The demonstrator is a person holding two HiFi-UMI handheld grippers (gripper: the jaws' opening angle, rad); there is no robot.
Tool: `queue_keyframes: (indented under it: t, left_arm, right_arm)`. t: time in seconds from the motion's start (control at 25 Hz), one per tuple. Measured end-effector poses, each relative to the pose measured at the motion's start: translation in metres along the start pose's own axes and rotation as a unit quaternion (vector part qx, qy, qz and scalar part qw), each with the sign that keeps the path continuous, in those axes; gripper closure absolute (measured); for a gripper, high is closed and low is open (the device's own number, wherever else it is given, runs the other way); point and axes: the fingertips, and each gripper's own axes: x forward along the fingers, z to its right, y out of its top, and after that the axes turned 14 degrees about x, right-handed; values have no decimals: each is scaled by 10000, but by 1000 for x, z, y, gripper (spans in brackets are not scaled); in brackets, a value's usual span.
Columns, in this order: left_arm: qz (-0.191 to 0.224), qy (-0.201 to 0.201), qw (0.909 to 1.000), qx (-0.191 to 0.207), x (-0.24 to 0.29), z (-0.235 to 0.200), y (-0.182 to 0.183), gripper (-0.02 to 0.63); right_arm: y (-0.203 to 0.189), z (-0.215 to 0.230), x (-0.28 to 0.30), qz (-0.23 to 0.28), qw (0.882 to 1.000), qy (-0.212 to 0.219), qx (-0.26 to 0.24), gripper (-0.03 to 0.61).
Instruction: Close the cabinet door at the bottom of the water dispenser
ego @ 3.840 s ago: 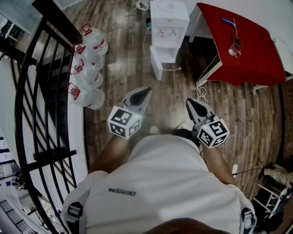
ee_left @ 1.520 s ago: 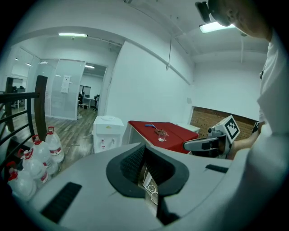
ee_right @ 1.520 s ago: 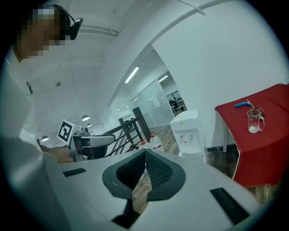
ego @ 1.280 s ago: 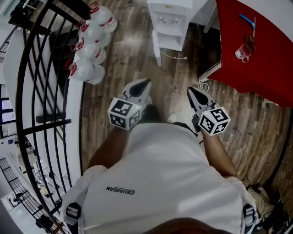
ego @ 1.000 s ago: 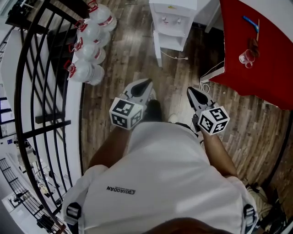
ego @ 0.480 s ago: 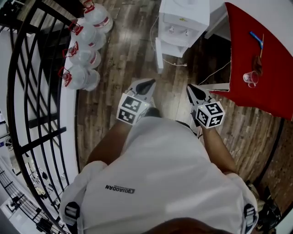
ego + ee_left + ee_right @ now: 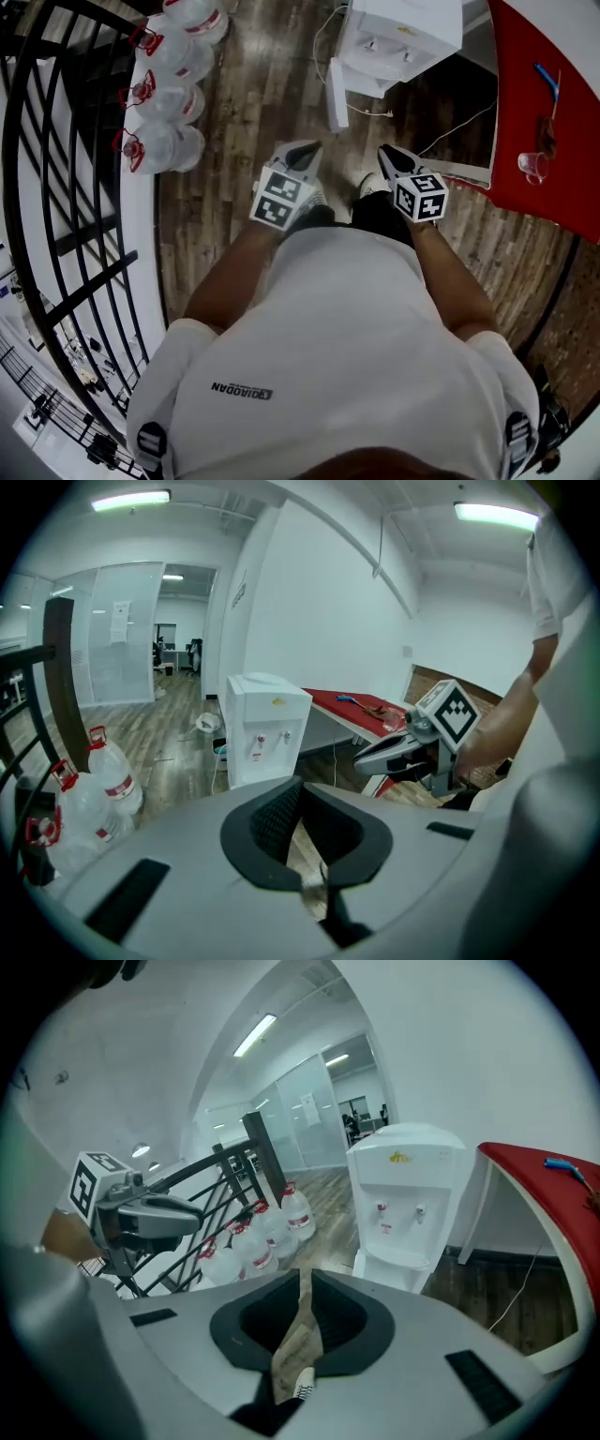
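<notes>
Facing the white plastic water dispenser (image 7: 398,37), its white bottom cabinet door (image 7: 336,94) hanging open.
Our left gripper (image 7: 307,150) and right gripper (image 7: 385,154) are pressed together, empty; we should nudge the door's free edge shut.

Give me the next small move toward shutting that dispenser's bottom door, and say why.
Probably step closer and lower the left gripper toward the cabinet door's outer face. The door stands swung out from the water dispenser's base, on that gripper's side; it and the right gripper, both shut and empty, hang well short of the door.
</notes>
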Motion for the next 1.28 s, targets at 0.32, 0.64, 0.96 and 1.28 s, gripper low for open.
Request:
queue_keyframes:
  t: [0.32,0.64,0.96,1.28]
  left_arm:
    - [-737,25,9961,-485,47,-23,-57,617]
    - [-1016,320,9890,-1030,105,-47,-90,617]
    - [-1347,306,9798,-1447,151,-46,-127,617]
    - [-1480,308,9758,-1580,184,-33,-152,617]
  right_arm:
    - [-50,47,117,-816,9965,-136,-139,552]
    - [-103,108,216,-1601,9858,-427,259,453]
    - [-163,161,284,-2062,9719,-798,807,420]
    - [-210,180,325,-2272,9631,-913,1118,380]
